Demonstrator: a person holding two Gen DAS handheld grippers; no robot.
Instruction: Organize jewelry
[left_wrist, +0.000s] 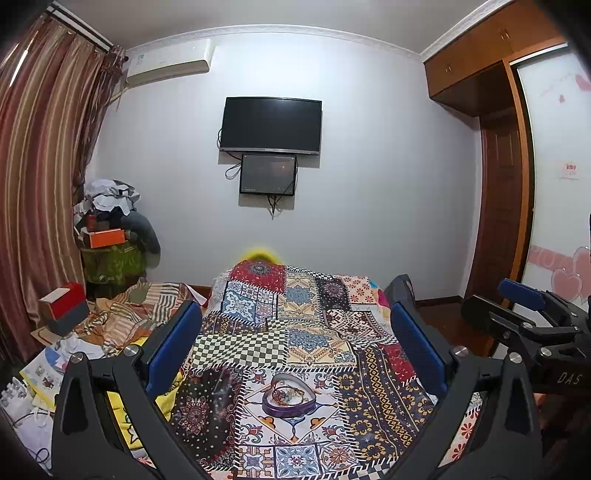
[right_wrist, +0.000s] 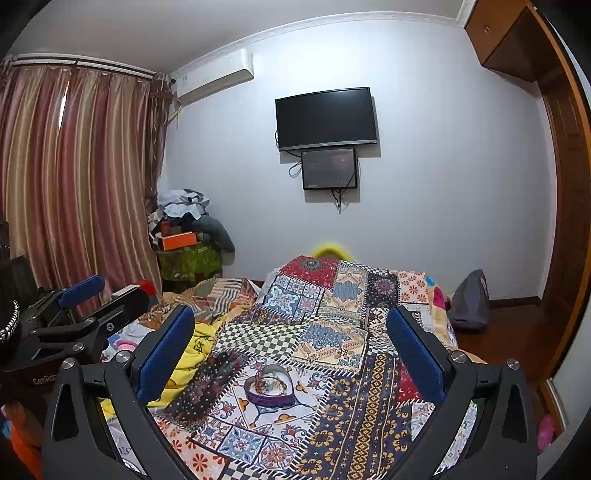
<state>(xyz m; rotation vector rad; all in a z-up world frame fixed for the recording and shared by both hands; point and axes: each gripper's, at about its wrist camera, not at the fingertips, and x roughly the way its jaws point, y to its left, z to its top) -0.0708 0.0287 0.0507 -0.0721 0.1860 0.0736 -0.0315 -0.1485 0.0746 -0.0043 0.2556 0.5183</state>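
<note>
a heart-shaped purple box sits open on a patchwork quilt that covers the bed, on a white patch with a diamond border. inside the box lies a tangle of jewelry: beads and chains in brown, gold and green, too small to sort one piece from another.

the left hand-held gripper hangs above the near part of the bed with its blue-padded fingers spread wide and nothing between them; in its own view the box lies low between the two fingers, nearer than their tips. the right hand-held gripper is likewise released, jaws wide apart and empty, and in its view the same box shows between the fingers, slightly left of centre. neither gripper touches the box or the quilt. each gripper shows at the edge of the other's view, the right one at the right side of the left view, the left one at the left side of the right view.

at the far wall hangs a dark television with a smaller screen just below it. striped curtains fill the left side, with an air conditioner high in the far left corner. below it stands a heap of clothes and boxes. a wooden wardrobe fills the right side.
</note>
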